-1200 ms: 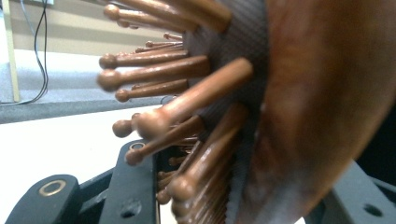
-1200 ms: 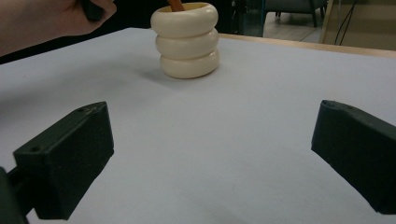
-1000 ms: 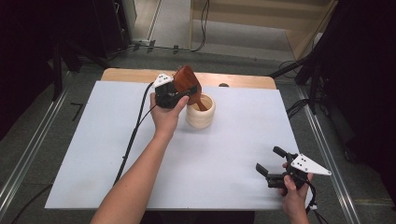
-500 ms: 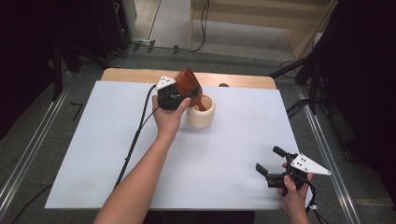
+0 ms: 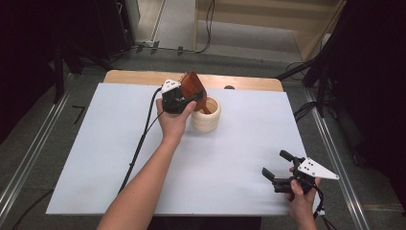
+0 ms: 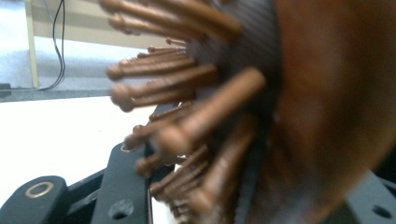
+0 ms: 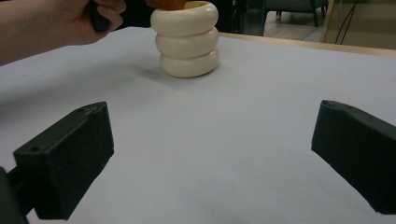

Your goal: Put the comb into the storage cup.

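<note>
Left gripper (image 5: 184,98): held up at the far side of the tabletop, just beside the cream holder, its jaws around the head of a brown wooden hairbrush (image 5: 194,86). The jaws have just been opening a little, with the brush head between them; they stand only slightly apart, and I cannot tell whether the pads press on the wood.
Hairbrush: tilted, head up and leaning toward the left hand (image 5: 173,122), handle end down inside the holder. In the left gripper view the bristle pins (image 6: 187,126) point left, close against the lens, the wooden back at the right.
Holder (image 5: 206,115): a cream ribbed cup of three stacked rings, upright on the white tabletop (image 5: 95,158) near its far edge.
Right gripper (image 5: 277,170): low at the near right corner of the tabletop, well apart from the holder, jaws spread wide with nothing between them, pointing toward the holder.
Right hand (image 5: 301,199): wrapped around that gripper's body.
</note>
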